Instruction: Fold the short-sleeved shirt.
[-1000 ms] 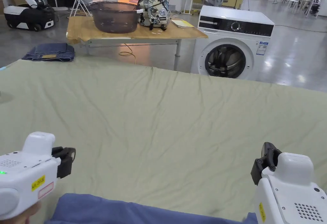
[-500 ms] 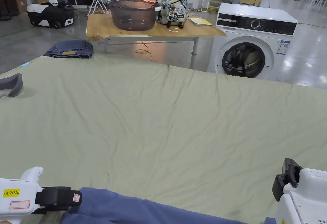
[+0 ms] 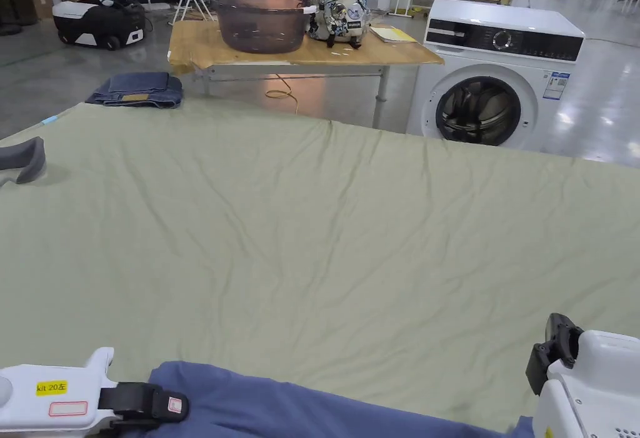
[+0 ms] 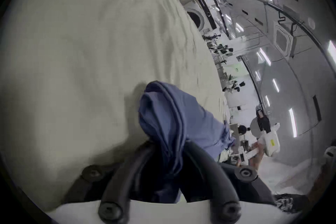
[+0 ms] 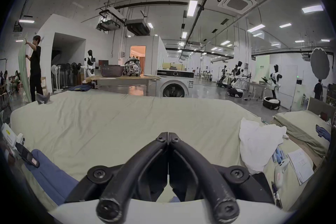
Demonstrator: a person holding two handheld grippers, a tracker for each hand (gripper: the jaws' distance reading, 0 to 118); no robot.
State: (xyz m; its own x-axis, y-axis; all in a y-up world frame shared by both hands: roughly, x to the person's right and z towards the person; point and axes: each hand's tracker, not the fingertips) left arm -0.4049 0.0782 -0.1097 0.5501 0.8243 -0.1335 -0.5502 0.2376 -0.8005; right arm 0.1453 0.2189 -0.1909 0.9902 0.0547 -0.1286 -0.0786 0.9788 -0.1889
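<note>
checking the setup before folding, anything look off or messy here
The blue shirt is bunched up, not spread flat, at the near edge of the bed sheet, pinched in the left tongs. The right tongs are shut on nothing.

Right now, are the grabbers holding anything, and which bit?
The left gripper pinches a bunched edge of the blue shirt. The right gripper is shut with nothing between its tips.

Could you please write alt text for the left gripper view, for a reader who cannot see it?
The left gripper is shut on a bunched fold of the blue shirt, over a wrinkled pale green sheet. Farther off at the right is the right gripper, with a hand below it.
</note>
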